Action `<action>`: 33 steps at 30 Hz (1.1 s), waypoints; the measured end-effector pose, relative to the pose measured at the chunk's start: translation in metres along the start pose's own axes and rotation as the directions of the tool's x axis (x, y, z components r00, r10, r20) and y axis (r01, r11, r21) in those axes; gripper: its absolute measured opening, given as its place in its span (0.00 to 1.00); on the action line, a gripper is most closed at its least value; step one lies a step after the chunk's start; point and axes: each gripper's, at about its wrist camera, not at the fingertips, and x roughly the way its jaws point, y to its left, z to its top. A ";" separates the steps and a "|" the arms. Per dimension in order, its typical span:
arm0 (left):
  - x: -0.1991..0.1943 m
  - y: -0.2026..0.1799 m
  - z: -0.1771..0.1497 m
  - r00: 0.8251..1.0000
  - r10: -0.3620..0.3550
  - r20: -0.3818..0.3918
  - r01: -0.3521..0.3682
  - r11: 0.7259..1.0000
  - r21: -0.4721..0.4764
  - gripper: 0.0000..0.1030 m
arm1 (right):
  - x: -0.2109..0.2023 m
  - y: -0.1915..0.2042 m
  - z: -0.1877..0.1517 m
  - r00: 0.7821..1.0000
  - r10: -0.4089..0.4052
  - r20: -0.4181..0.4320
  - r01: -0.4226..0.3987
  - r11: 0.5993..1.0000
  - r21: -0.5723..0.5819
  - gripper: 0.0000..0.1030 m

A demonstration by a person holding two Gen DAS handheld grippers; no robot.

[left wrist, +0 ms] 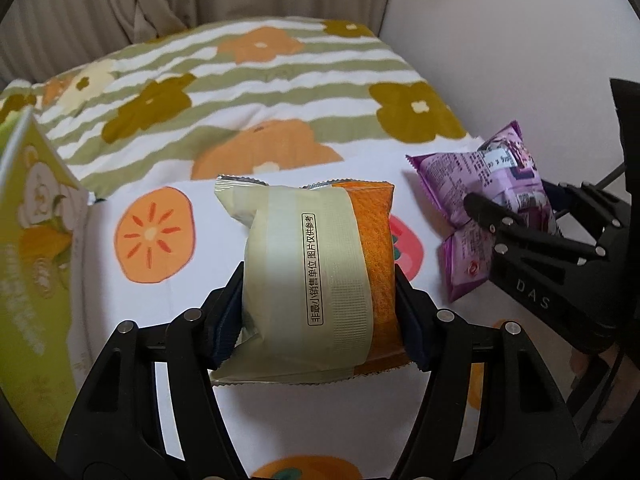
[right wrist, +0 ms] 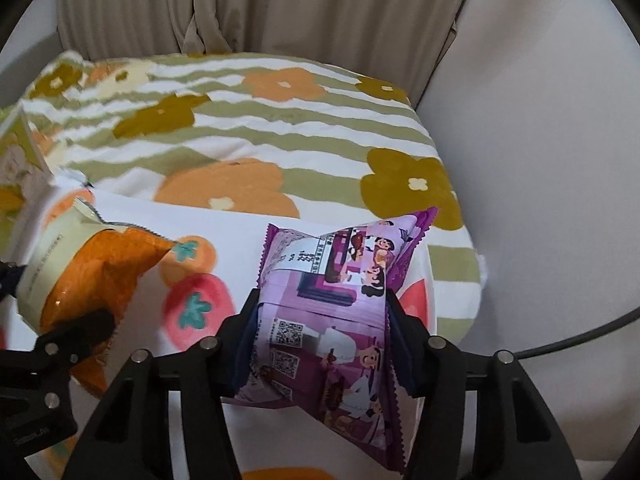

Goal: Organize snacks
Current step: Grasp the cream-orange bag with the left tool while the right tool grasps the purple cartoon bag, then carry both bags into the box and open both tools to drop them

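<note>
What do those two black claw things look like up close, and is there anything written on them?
Both are matte black plastic. The left gripper has two ribbed, triangular-cutout fingers on linkage arms with silver pins and dark blue pads. The right gripper is built the same; seen from the left camera, its side carries the grey letters "DAS". A thin black cable curves beside it.

1. Cream-and-orange foil snack packet (left wrist: 320, 280) with black print.
2. Purple cartoon-printed snack packet (right wrist: 332, 320).
3. Green-striped quilt (left wrist: 248, 92), orange and olive flowers.
4. White persimmon-print sheet (left wrist: 152, 236).
5. Lime-green cardboard box (left wrist: 32, 240).
</note>
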 end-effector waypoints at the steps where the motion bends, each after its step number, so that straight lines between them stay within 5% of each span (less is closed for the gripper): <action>1: -0.006 0.000 0.000 1.000 -0.001 0.010 0.001 1.000 -0.002 0.60 | -0.007 0.000 0.000 1.000 0.008 0.011 -0.008 1.000 0.005 0.50; 9: -0.088 0.005 -0.001 0.993 0.015 0.117 -0.009 0.999 -0.054 0.60 | -0.084 0.008 0.002 0.988 0.104 0.117 -0.104 0.995 -0.003 0.50; 15: -0.158 0.029 -0.010 0.981 0.083 0.175 -0.065 0.992 -0.108 0.60 | -0.149 0.027 0.009 0.950 0.233 0.207 -0.225 0.972 -0.062 0.50; 22: -0.224 0.091 -0.030 0.963 0.183 0.197 -0.144 0.970 -0.197 0.60 | -0.198 0.083 0.021 0.889 0.386 0.247 -0.365 0.922 -0.131 0.50; 33: -0.256 0.230 -0.057 0.960 0.247 0.133 -0.209 0.946 -0.249 0.61 | -0.225 0.203 0.036 0.855 0.469 0.221 -0.443 0.883 -0.156 0.50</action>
